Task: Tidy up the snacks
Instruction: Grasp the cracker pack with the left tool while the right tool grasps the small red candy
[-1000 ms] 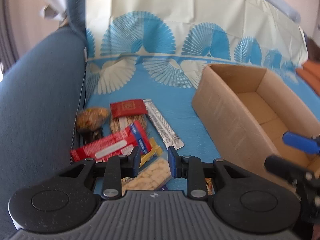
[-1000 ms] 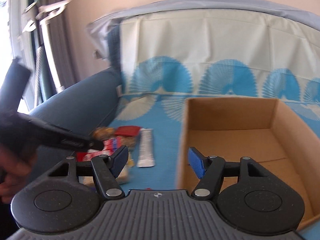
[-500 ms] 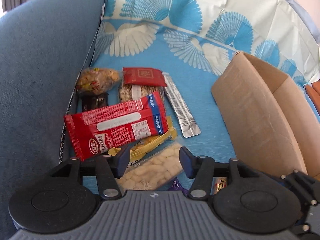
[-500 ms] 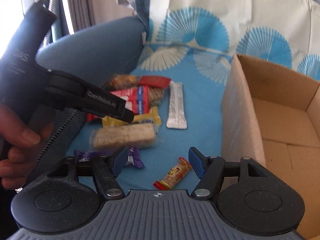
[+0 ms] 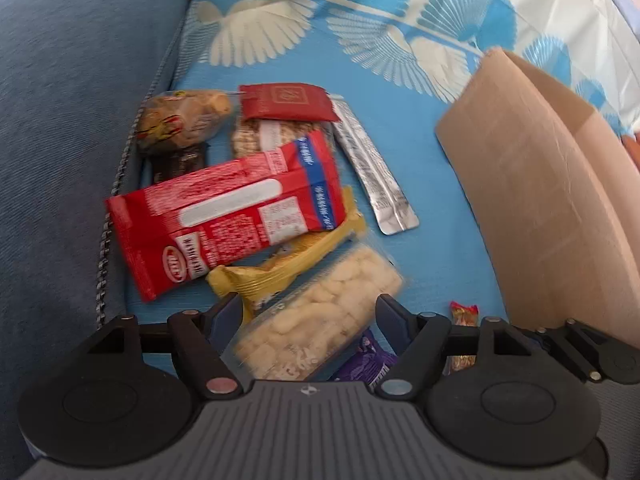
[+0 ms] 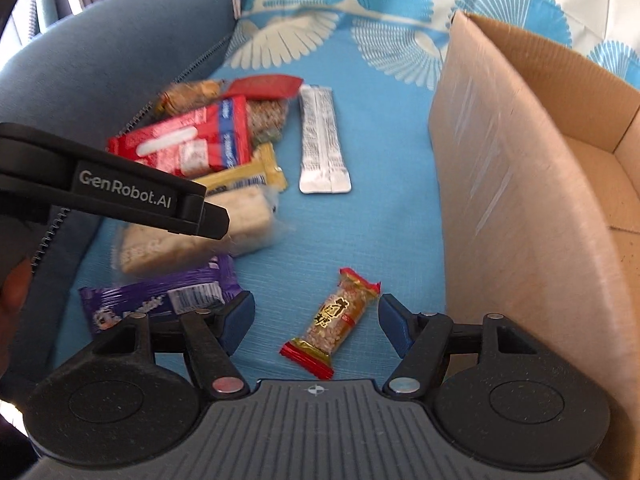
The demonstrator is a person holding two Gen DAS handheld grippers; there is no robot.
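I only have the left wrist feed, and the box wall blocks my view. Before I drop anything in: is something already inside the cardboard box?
Observer: The right wrist view looks over the wall of the cardboard box. The part of the floor it shows is bare cardboard, with no snacks.
Operator: And the small wrapper cut off by my finger?
Observer: That is a small candy bar with red ends, lying flat on the blue cloth, apart from the box.
Operator: Is the right gripper on it?
Observer: No. The right gripper is open, with a finger on each side of the bar and neither touching it.
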